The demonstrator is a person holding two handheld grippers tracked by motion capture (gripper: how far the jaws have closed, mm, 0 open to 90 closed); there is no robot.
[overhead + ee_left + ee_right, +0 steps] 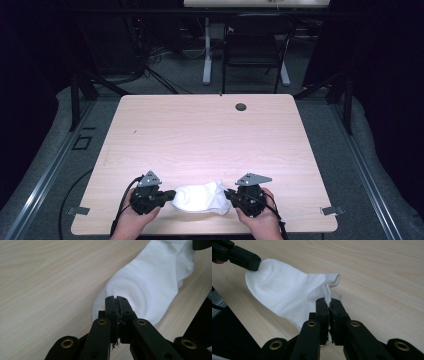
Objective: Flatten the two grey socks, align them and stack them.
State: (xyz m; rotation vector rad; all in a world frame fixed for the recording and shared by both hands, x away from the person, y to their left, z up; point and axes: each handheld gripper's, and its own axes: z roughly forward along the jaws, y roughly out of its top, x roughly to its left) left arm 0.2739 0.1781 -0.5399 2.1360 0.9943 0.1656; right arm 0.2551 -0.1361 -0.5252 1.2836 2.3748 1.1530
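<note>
High view: a person is holding a white sock point(200, 198) between two grippers near the front edge of a wooden table point(200, 130). The left gripper point(170, 194) is pinching the sock's left end and the right gripper point(229, 194) is pinching its right end, so the sock is lying stretched loosely between them.

Left gripper view: the jaws are pressed together on the toe end of the sock point(150, 282), with fabric bulging out past the tips. The sock is resting on the table.

Right gripper view: the jaws are closed on the cuff edge of the sock point(287, 292), while the left gripper point(253, 263) is gripping the far end.

To do this step well, both grips probably need to be staying firm while the hands are moving together evenly, keeping the fabric flat and clear of the table edge, so that neither end is slipping free.
</note>
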